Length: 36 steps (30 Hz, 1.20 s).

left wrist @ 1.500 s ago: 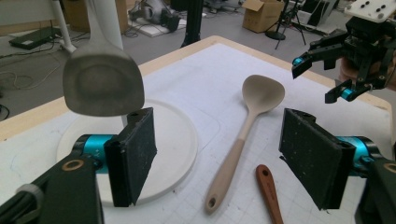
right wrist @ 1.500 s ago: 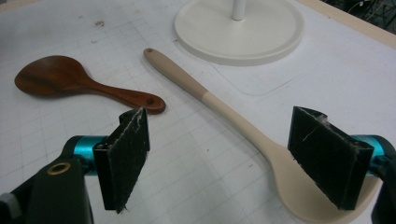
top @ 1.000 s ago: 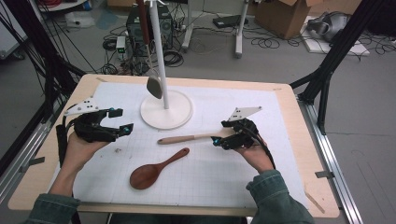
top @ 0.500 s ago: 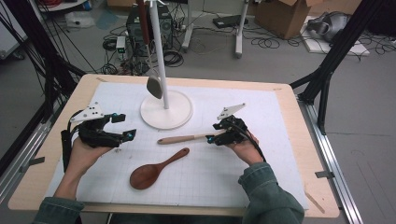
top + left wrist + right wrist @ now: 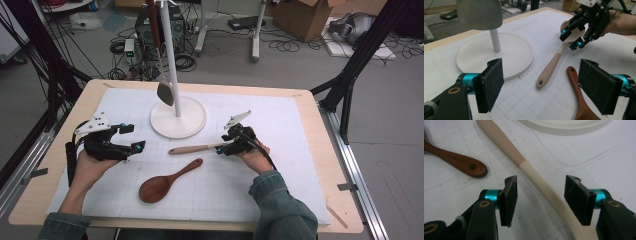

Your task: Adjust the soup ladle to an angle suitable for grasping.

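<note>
A light wooden spoon (image 5: 192, 148) lies on the white mat, handle pointing left. My right gripper (image 5: 223, 145) straddles its neck near the bowl. In the right gripper view the pale handle (image 5: 534, 176) runs between the pads of my right gripper (image 5: 540, 200) with a gap on each side; the jaws have just been closing and stand open. A dark brown spoon (image 5: 165, 182) lies nearer the front. My left gripper (image 5: 134, 137) hovers at the left, open and empty (image 5: 541, 87). Its view shows both spoons (image 5: 550, 68) (image 5: 579, 100) and the right gripper (image 5: 571, 38).
A white stand with a round base (image 5: 190, 125) and a thin pole rises at the back middle. A grey utensil (image 5: 165, 93) hangs beside the pole. The mat's wooden table edge (image 5: 320, 150) runs along the right.
The right gripper has moved left and down onto the light spoon's neck, and its jaws have narrowed around it. The left hand has stayed about where it was.
</note>
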Tool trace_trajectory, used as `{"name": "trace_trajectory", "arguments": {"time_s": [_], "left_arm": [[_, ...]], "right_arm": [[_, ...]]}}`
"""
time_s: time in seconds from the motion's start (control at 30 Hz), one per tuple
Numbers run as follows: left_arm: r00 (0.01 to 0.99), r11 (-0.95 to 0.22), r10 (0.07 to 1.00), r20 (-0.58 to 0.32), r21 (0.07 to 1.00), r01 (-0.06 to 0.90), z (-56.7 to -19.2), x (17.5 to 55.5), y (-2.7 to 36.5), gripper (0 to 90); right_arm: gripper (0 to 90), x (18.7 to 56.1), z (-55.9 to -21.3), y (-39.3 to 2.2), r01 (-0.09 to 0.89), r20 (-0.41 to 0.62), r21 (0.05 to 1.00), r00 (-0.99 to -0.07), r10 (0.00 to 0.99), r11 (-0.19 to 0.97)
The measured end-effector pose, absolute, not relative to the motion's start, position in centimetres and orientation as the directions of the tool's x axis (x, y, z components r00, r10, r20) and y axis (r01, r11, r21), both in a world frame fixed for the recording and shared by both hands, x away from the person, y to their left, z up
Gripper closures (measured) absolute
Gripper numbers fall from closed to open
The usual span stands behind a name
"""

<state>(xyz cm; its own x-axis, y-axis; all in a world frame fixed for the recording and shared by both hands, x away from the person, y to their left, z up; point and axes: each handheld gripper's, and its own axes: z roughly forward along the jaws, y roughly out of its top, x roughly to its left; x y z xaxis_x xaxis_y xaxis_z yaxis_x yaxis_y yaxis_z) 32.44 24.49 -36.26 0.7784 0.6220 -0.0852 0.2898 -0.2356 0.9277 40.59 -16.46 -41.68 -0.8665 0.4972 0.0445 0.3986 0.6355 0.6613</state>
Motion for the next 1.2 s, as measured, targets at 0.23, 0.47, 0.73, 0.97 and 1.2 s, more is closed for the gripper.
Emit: {"name": "trace_trajectory", "arguments": {"time_s": [0.23, 0.47, 0.73, 0.97, 1.2], "left_arm": [[0.777, -0.232, 0.623, -0.088, 0.928, 0.292, -36.4, 32.4, 24.7, 21.3], [0.779, -0.221, 0.619, -0.100, 0.930, 0.294, -36.4, 32.4, 24.9, 21.4], [0.779, -0.218, 0.619, -0.104, 0.930, 0.297, -36.5, 32.4, 25.0, 21.5], [0.777, -0.215, 0.620, -0.105, 0.930, 0.297, -36.5, 32.5, 25.2, 21.7], [0.779, -0.215, 0.619, -0.106, 0.930, 0.298, -36.5, 32.5, 25.2, 21.9]], "right_arm": [[44.9, 41.3, -42.3, -15.6, 0.382, 0.028, 0.636, -0.879, 0.476, 0.670], [47.9, 41.6, -42.9, -14.9, 0.369, 0.012, 0.603, -0.890, 0.455, 0.707], [54.4, 41.7, -43.0, -14.7, 0.358, -0.003, 0.588, -0.895, 0.445, 0.725], [57.6, 41.4, -42.6, -14.5, 0.324, -0.040, 0.567, -0.907, 0.418, 0.757], [59.8, 41.3, -42.4, -14.4, 0.303, -0.046, 0.548, -0.920, 0.390, 0.779]]}}
